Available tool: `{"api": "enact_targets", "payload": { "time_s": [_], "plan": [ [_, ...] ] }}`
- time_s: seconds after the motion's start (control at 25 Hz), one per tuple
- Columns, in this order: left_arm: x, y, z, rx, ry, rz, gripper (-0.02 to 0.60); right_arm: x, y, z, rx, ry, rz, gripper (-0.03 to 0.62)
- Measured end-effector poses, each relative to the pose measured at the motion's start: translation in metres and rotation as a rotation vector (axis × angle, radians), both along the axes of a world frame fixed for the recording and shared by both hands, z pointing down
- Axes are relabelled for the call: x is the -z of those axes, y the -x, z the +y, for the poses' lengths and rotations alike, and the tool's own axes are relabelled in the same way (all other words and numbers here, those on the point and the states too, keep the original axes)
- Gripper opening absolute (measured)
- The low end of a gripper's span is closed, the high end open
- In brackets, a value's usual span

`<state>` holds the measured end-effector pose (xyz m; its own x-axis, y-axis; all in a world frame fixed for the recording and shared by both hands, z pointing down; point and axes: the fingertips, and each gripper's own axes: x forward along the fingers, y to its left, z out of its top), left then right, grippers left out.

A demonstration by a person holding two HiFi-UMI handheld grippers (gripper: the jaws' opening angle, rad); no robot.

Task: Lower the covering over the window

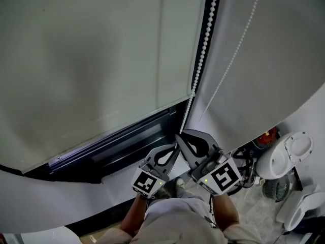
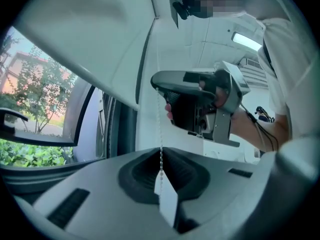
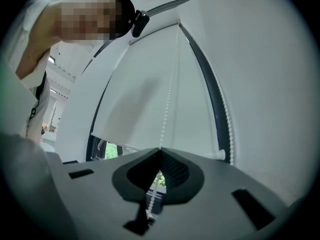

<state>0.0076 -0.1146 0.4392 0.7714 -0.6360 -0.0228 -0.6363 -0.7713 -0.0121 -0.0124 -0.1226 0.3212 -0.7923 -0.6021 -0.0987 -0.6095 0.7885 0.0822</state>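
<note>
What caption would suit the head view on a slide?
The left gripper and right gripper both clamp the bead chain beside a mostly lowered blind.

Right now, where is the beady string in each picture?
Head view: the bead chain runs from top middle down to the right tool, then the left tool.
Left gripper view: centre, hanging from the right tool into the left tool's shut jaws.
Right gripper view: centre, rising from its shut jaws.
Shared landmark: the white blind.
</note>
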Motion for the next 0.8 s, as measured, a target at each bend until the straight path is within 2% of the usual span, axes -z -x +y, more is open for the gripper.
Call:
{"api": "enact_targets", "payload": {
  "time_s": [0.12,0.8],
  "plan": [
    [-0.021,-0.003,0.001,-0.009,0.054,-0.009,0.020,-0.018,-0.002,-0.001,0.003,0.034,-0.001,-0.006],
    [-0.116,0.000,-0.004,-0.003,0.178,-0.038,0.020,-0.109,-0.001,0.001,0.030,0.225,-0.009,-0.006]
  ]
}}
